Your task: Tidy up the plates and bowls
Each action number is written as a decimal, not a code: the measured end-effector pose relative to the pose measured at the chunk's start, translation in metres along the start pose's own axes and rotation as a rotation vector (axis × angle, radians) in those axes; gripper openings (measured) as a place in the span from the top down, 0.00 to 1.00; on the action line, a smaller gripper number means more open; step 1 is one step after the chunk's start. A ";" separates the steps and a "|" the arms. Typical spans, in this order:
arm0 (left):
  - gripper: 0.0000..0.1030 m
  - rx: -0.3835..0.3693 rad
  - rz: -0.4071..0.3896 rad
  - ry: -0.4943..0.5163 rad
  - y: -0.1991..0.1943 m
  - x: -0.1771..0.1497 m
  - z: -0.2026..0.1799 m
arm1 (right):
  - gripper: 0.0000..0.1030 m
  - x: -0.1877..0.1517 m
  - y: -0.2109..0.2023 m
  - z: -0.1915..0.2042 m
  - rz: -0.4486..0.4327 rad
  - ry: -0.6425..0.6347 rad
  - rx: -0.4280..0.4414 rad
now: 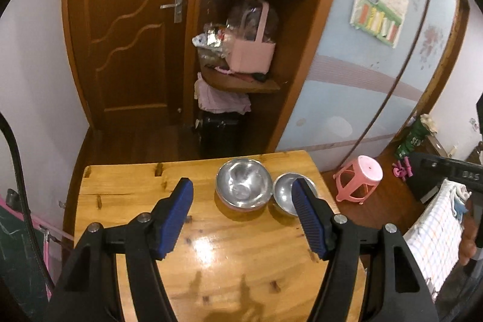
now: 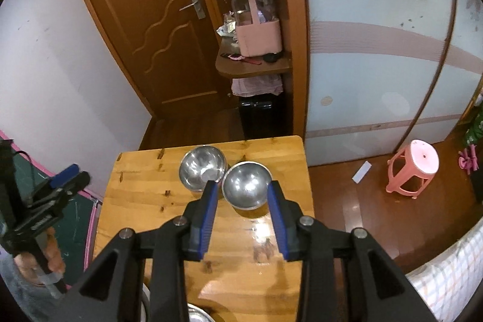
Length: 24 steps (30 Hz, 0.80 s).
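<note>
Two steel bowls stand side by side at the far right of a wooden table point(image 1: 135, 201). The larger bowl point(image 1: 243, 186) is on the left, the smaller bowl point(image 1: 286, 193) on its right. In the right wrist view the same bowls show as a left bowl point(image 2: 202, 168) and a nearer right bowl point(image 2: 247, 184). My left gripper point(image 1: 243, 195) is open and empty, above the table short of the bowls. My right gripper point(image 2: 243, 195) is open and empty, its fingertips on either side of the nearer bowl. The left gripper also shows at the left edge of the right wrist view point(image 2: 65, 174).
More steel dishware point(image 2: 196, 314) peeks out at the table's near edge. A pink stool point(image 2: 413, 168) stands on the floor to the right. A checked cloth point(image 1: 434, 234) hangs right. A wooden door point(image 1: 132, 29) and shelves point(image 1: 241, 80) lie beyond the table.
</note>
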<state>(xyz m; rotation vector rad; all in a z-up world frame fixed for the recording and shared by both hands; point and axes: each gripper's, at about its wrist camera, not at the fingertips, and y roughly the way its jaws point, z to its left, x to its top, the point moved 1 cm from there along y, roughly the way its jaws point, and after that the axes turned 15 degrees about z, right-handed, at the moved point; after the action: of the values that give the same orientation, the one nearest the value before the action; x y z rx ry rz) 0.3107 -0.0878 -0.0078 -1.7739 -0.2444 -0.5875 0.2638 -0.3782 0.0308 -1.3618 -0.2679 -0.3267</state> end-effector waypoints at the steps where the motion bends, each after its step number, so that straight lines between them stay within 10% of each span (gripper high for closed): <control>1: 0.36 0.007 0.014 -0.003 0.011 0.004 0.002 | 0.67 0.007 0.008 0.001 0.011 0.001 0.017; 24: 0.36 -0.085 0.296 -0.266 0.232 0.018 0.078 | 0.67 0.079 0.237 0.047 0.278 -0.037 -0.020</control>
<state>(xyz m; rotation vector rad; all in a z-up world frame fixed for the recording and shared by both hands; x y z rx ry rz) 0.4524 -0.0827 -0.2083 -1.9251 -0.1361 -0.1511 0.4264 -0.2966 -0.1459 -1.4057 -0.1041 -0.0724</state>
